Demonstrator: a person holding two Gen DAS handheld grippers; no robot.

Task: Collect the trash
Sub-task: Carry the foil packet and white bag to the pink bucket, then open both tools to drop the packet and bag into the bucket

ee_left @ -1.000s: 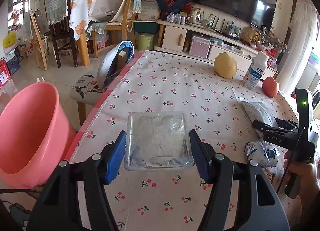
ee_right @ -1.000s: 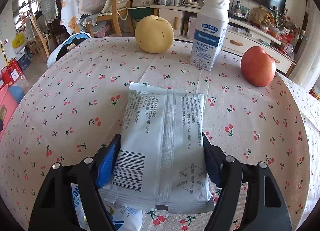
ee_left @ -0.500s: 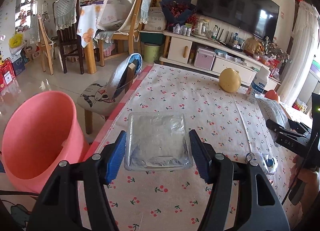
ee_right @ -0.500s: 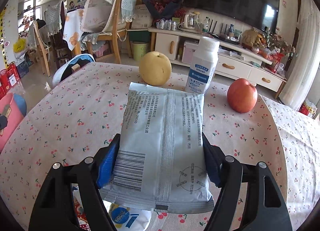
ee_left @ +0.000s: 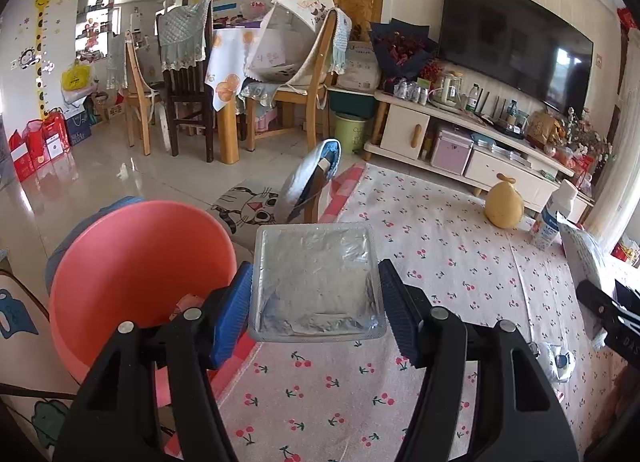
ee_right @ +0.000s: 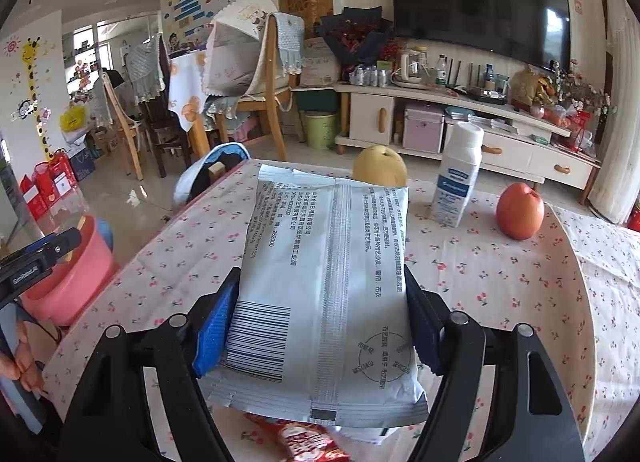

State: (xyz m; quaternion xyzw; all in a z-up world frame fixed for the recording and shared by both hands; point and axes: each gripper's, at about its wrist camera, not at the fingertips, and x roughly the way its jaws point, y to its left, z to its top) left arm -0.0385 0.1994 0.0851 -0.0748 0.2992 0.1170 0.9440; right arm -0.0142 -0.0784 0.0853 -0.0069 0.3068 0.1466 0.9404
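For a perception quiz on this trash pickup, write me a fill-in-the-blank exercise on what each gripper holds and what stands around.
1. The left gripper holds a clear square plastic tray lined with ____.
2. The round plastic bucket beside the table is ____ in colour.
3. The right gripper holds a pale blue printed ____.
4. The white plastic bottle stands between the yellow pear and the red ____.

Missing words: foil; pink; packet; apple

red wrapper [ee_right: 308, 442] half under packet [ee_right: 328, 294], pear [ee_right: 380, 170] partly hidden
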